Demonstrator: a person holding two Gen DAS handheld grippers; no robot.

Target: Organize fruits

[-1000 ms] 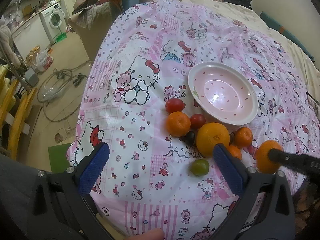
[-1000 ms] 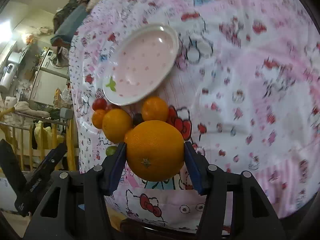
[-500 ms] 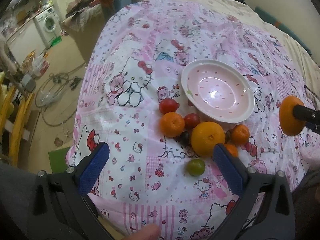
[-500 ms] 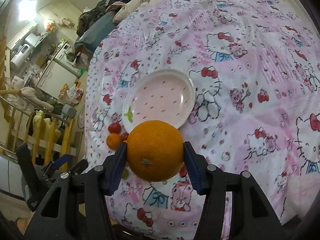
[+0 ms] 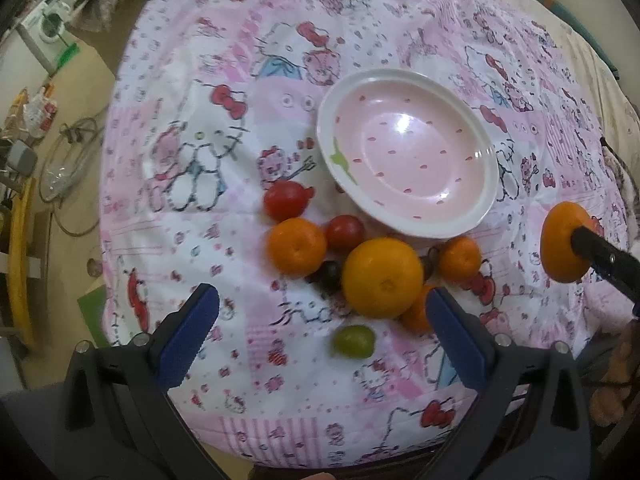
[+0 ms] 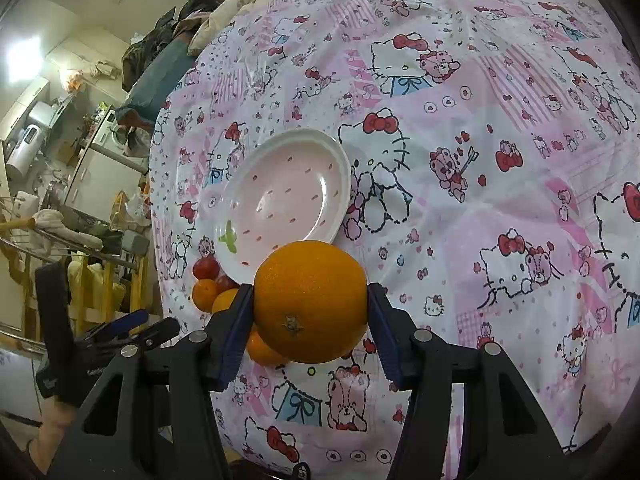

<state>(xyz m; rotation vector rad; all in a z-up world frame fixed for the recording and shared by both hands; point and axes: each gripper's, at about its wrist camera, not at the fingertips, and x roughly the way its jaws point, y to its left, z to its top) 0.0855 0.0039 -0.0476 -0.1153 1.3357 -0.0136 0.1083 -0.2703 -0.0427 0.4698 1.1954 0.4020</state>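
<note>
change: we have lifted the orange (image 6: 311,300) clear of the fruit pile (image 5: 360,268) | right gripper (image 6: 310,332) pinches it above the empty plate's (image 6: 244,192) near rim, probably | left gripper (image 5: 320,332) spread, idle | next: set it down.

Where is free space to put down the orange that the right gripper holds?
The pink plate holds nothing. The bedspread left of the plate is bare. Crowded: fruits cluster below the plate, around the large orange. The right gripper grips the held orange.
</note>
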